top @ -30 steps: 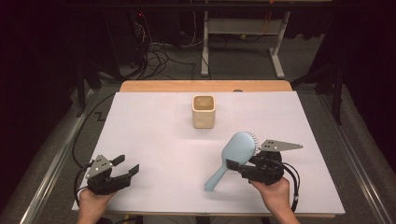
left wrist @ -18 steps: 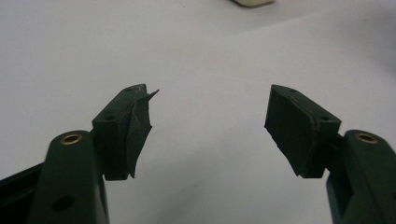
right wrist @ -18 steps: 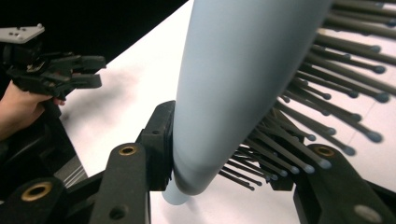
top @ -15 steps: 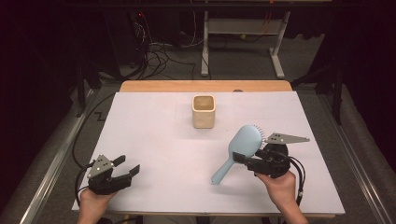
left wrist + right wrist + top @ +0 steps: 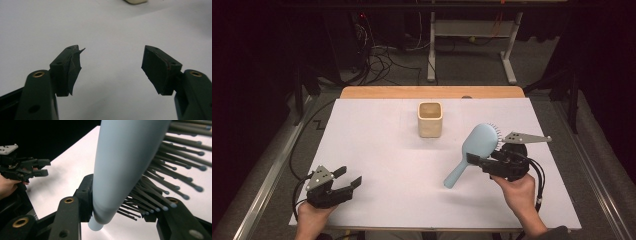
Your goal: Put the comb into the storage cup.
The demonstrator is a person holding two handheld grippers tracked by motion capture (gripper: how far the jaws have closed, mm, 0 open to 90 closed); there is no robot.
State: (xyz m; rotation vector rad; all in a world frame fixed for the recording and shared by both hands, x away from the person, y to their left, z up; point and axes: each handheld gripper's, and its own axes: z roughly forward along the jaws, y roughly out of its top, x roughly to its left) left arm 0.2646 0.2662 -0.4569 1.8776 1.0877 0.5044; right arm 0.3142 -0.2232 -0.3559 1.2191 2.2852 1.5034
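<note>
A light blue hairbrush (image 5: 473, 150) hangs above the white table (image 5: 382, 150) at the right, its head up and away, its handle slanting down to the left. My right gripper (image 5: 479, 162) is shut on the hairbrush where the head meets the handle. In the right gripper view the hairbrush (image 5: 122, 162) sits between the two black jaws, one against its smooth back, the other in among the dark bristles (image 5: 170, 177). My left gripper (image 5: 343, 182) rests at the table's near left, open, nothing between its pads (image 5: 160, 70).
A cream square cup (image 5: 430, 119) stands upright at the middle back of the table. A wooden edge (image 5: 432, 92) runs along the far side. Cables and a metal frame lie on the dark floor beyond.
The right gripper has lifted the hairbrush and carried it a little to the right and away. The left gripper has stayed in place.
</note>
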